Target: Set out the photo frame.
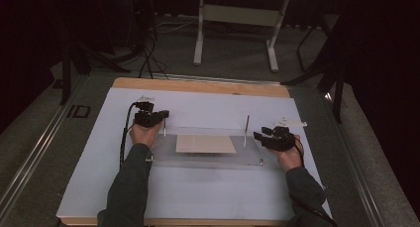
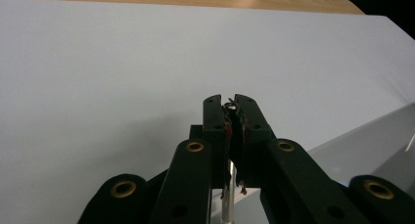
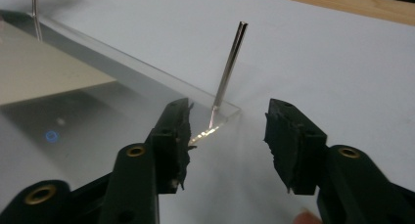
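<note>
Flanking tan sheet (image 1: 206, 143): upright rods (image 1: 246, 130)

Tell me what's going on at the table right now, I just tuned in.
A person works at a clear plate lying on the white sheet, with a beige sheet on it and thin metal rods standing at its corners. The left gripper is shut on the far-left rod. The right gripper is open, its jaws apart just short of the far-right rod, not touching it.

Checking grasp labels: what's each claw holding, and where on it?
Left claw is shut on the top end of an upright metal pin at the clear plate. Right claw is open, holding nothing.
</note>
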